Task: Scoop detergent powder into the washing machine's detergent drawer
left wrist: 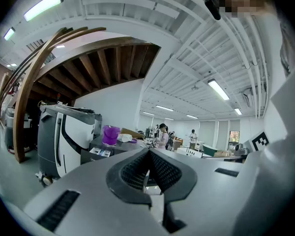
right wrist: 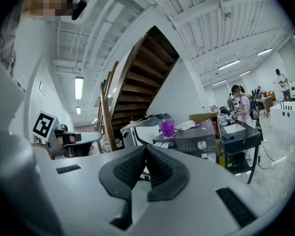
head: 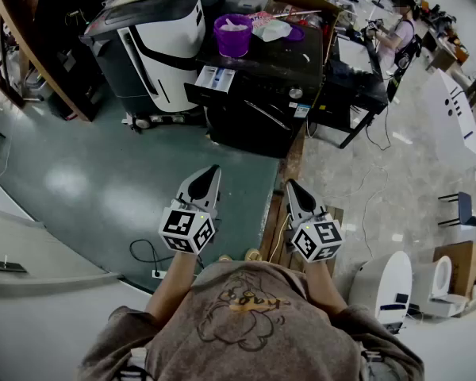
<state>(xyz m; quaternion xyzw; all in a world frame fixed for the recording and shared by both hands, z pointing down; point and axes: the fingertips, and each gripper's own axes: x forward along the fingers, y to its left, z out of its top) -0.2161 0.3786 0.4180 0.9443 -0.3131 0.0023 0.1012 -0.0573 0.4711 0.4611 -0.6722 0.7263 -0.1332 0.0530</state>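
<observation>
- Glossy green floor (head: 95, 181): fills the left and centre of the head view.
- Large white-and-black wheeled machine (head: 155, 42): upper left of the head view, just left of the washing machine.
- Black box-shaped washing machine (head: 262, 94): upper centre of the head view, well apart from both grippers; it shows centre left in the left gripper view and centre right in the right gripper view.
- Left gripper (head: 213, 170): lower centre of the head view, held level and pointing up-frame. In its own view the ribbed black pads (left wrist: 135, 170) are closed together with nothing between them.
- Right gripper (head: 290, 184): just right of the left one, and parallel to it. Its pads (right wrist: 160, 168) meet at the tips, and the gripper is empty.
- Purple plastic tub (head: 232, 36): upright on the washing machine's top, at its left end, beside a crumpled white bag (head: 270, 28).
- White-and-blue detergent drawer (head: 215, 78): pulled out from the machine's front at upper left, below the tub.
</observation>
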